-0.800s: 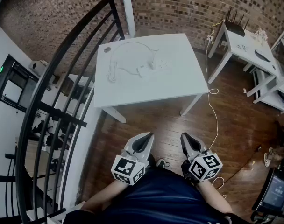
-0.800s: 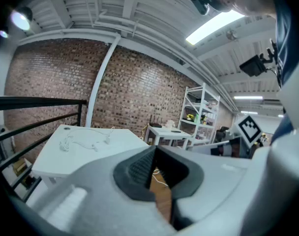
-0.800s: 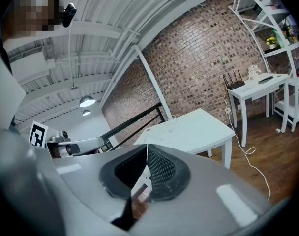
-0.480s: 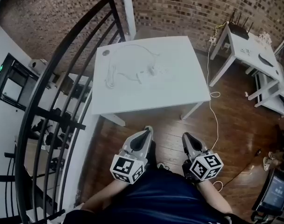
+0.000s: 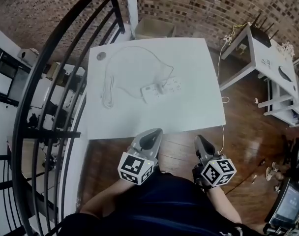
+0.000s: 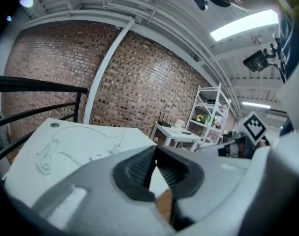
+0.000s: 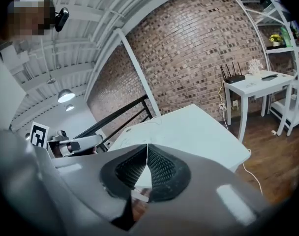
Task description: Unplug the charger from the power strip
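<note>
Power strip on white table; left gripper, right gripper jaws fully closed, empty, near table edge.

You have no word, number or brand name to read in any view. The only printed signs are the black-and-white square patterns on the marker cubes of your left tongs and right tongs. These are blocks of code, not letters. Any print on the power strip lying on the surface is too small to make out. The screen at the lower right of the head view shows nothing legible.
</note>
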A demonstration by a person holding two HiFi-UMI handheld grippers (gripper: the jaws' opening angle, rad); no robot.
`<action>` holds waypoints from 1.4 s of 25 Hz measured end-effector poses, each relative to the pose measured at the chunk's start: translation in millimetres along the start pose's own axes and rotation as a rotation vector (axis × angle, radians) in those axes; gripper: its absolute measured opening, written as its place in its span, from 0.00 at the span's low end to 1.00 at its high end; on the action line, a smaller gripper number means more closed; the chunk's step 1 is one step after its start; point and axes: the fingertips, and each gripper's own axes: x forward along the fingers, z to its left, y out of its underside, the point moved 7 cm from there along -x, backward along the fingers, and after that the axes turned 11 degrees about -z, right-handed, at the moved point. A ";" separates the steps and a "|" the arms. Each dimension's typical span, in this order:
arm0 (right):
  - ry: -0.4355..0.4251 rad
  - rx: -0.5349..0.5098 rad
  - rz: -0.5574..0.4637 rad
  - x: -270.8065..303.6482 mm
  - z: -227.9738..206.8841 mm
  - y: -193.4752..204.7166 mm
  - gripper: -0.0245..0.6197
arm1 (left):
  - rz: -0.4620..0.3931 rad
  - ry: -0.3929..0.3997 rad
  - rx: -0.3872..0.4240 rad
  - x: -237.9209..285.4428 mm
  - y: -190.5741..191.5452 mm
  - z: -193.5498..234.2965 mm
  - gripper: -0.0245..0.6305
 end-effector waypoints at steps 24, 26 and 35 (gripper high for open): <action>-0.156 -0.215 0.234 172.4 -46.8 -24.1 0.06 | 0.228 -0.044 0.129 108.4 18.1 108.8 0.39; -0.196 -0.260 0.266 185.0 -47.7 -19.1 0.06 | 0.265 -0.038 0.183 116.9 27.8 110.5 0.44; -0.223 -0.448 0.409 251.4 -54.7 0.7 0.30 | 0.412 0.071 0.422 170.7 58.6 128.1 0.53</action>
